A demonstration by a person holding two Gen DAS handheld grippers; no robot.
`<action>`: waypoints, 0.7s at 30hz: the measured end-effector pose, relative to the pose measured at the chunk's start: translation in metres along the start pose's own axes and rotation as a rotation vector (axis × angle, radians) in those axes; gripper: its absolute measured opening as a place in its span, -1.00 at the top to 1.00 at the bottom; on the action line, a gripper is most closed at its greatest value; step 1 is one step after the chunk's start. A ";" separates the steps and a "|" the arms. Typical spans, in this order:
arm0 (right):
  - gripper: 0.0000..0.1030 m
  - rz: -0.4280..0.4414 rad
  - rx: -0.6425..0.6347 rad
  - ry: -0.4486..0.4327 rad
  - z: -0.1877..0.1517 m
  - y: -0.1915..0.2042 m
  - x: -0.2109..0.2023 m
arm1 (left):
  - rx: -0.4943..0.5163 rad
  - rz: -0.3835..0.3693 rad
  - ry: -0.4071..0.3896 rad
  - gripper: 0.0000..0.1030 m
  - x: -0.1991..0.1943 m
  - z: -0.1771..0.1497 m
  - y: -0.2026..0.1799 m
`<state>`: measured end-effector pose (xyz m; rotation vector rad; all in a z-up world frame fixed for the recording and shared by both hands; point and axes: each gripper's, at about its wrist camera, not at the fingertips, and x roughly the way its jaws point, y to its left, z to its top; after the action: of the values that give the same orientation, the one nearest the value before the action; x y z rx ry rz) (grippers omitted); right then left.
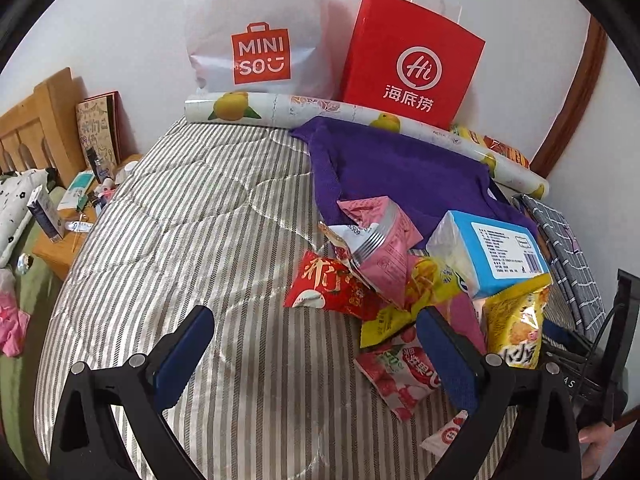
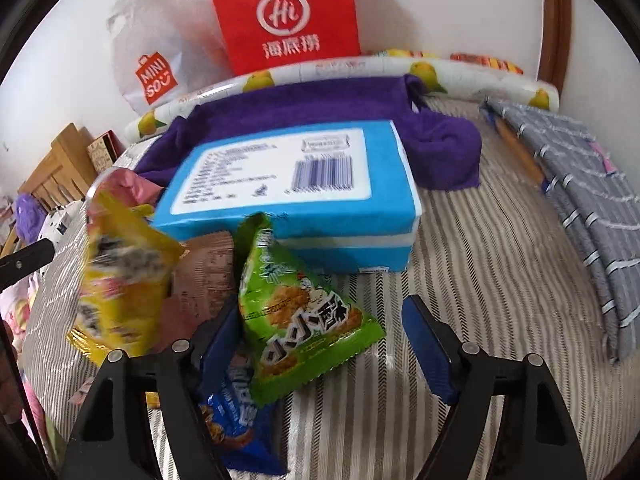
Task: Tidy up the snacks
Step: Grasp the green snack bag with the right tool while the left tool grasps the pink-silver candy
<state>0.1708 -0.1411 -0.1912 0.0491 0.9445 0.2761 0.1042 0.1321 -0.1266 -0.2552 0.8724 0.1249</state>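
Straddling green snack pkt [image 2: 304, 320]: right hand-held gripper [image 2: 324, 340], jaws apart.

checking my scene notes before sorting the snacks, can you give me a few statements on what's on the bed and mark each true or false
1. The red paper bag stands against the wall. True.
2. The blue box lies on its side with the barcode label up. True.
3. The right hand-held gripper is clamped on the blue box. False: its jaws are apart around a green snack packet.
4. The left hand-held gripper holds a red packet. False: it is open over the striped quilt.
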 end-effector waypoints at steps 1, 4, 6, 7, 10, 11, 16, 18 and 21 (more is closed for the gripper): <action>-0.40 0.021 0.007 0.008 0.000 -0.002 0.003 | 0.005 0.005 0.002 -0.97 0.002 0.002 -0.001; -0.29 0.050 0.002 0.011 0.000 -0.003 0.004 | 0.021 0.004 0.004 -0.97 0.008 0.011 -0.007; -0.14 0.050 -0.007 0.007 0.000 -0.004 0.000 | 0.031 -0.006 0.000 -0.97 0.011 0.017 -0.011; -0.06 0.056 -0.005 0.006 0.000 -0.005 -0.001 | 0.038 -0.008 0.001 -0.97 0.013 0.021 -0.014; 0.06 0.077 0.004 0.005 0.000 -0.010 -0.010 | 0.060 -0.012 0.003 -0.97 0.021 0.031 -0.022; 0.09 0.061 0.003 0.001 0.000 -0.011 -0.014 | 0.066 -0.013 0.003 -0.97 0.023 0.034 -0.024; 0.12 0.014 -0.010 -0.002 -0.006 -0.020 -0.027 | 0.113 -0.014 0.003 -0.96 0.036 0.048 -0.036; 0.12 -0.022 -0.019 0.008 -0.009 -0.023 -0.028 | 0.132 -0.011 0.010 -0.93 0.042 0.053 -0.040; 0.12 -0.038 -0.019 0.015 -0.012 -0.026 -0.027 | 0.145 -0.015 0.028 -0.91 0.050 0.055 -0.042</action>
<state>0.1522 -0.1743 -0.1812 0.0114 0.9567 0.2509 0.1862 0.1072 -0.1242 -0.1282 0.9025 0.0437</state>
